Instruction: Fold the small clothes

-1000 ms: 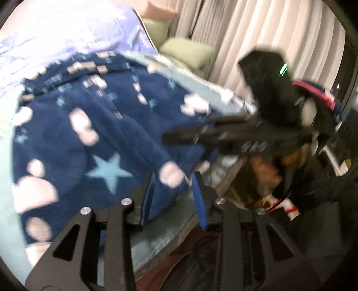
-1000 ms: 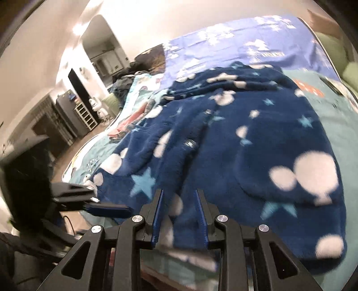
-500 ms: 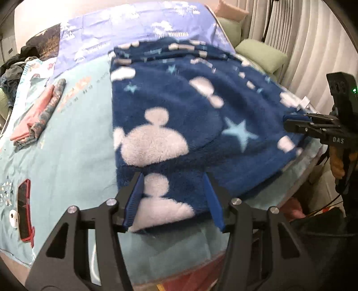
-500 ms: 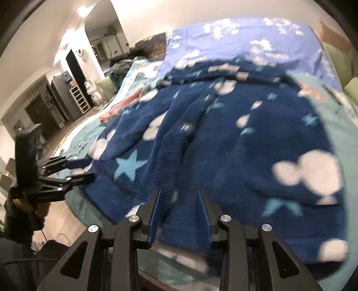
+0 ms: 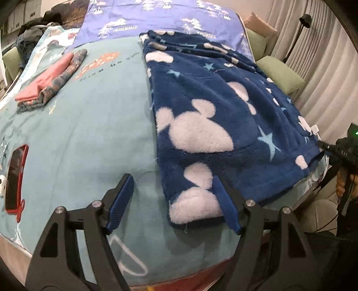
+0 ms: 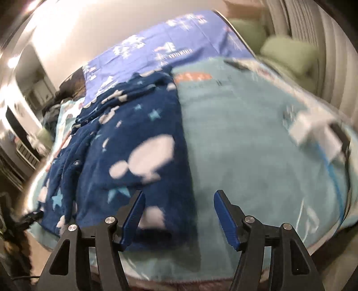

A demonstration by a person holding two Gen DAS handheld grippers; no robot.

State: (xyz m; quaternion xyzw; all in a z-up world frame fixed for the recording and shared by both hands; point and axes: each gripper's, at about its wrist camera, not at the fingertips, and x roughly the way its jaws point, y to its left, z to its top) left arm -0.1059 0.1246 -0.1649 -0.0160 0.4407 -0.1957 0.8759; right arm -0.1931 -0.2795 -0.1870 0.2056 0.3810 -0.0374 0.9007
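Observation:
A dark blue fleece garment [image 5: 212,125] with white mouse-head shapes and pale stars lies spread flat on the light teal blanket [image 5: 94,125]. My left gripper [image 5: 171,179] hovers over its near left corner with the jaws opening. The corner lies loosely between the fingers, against the right one, and is not pinched. In the blurred right wrist view my right gripper [image 6: 179,193] stands over the garment's [image 6: 134,138] near right edge, its jaws opening too, with cloth under the left finger and bare blanket [image 6: 246,145] under the right. The right gripper [image 5: 324,145] also shows at the left wrist view's right edge.
Folded pink and patterned clothes [image 5: 49,82] lie at the far left of the bed. A purple sheet [image 5: 156,20] covers the head end. Green pillows [image 5: 279,73] and curtains stand at the right. A blurred white object [image 6: 317,132] rests on the blanket's right side. The bed's front edge is just below both grippers.
Both grippers' jaws widened and let go of the cloth they held. They moved apart along the near hem, left toward the left corner, right toward the right edge. The garment now lies flat.

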